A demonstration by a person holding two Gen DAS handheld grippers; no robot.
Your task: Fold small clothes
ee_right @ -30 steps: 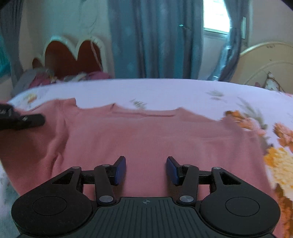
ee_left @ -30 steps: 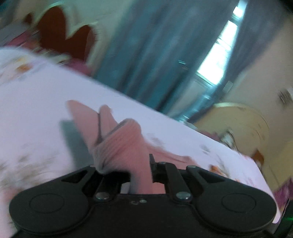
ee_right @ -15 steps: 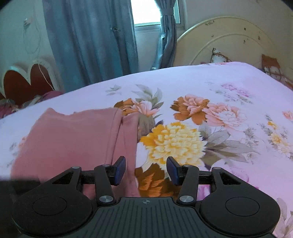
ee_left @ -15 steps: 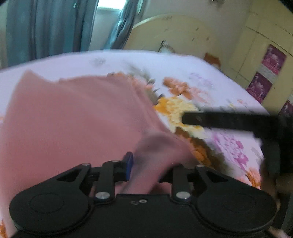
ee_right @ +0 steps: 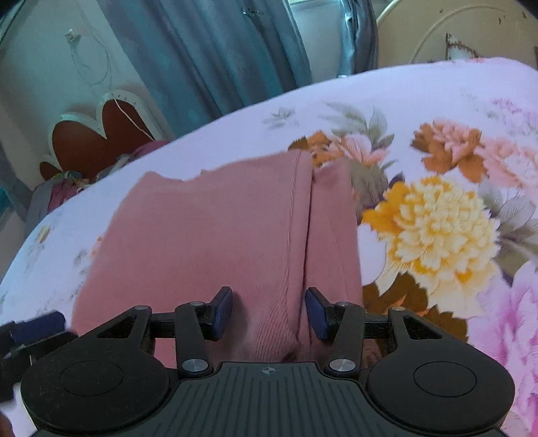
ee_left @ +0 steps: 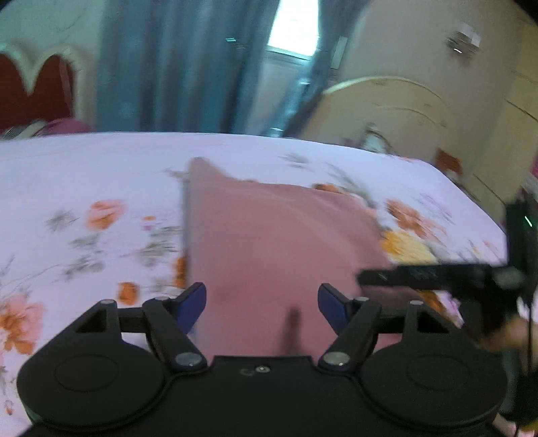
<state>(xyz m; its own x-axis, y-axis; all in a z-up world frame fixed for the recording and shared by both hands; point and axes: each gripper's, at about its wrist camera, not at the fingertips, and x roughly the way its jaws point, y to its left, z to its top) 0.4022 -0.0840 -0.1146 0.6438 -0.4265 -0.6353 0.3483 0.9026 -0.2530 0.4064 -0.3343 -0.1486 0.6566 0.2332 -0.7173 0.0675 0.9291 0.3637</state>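
With one side of the shirt point(ee_right: 208, 242) folded over on the bed point(ee_right: 420, 90), my left gripper point(ee_left: 262, 304) has just opened empty, right gripper point(ee_right: 269, 312) also open, further folds remaining.

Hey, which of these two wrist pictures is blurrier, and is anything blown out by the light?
Left wrist view: motion-smeared, with the bedsheet flowers and pink garment edges soft, and the window blown out white. Right wrist view: sharper, the garment's ribbing readable, only slight softness; fisheye curves the bed edge.
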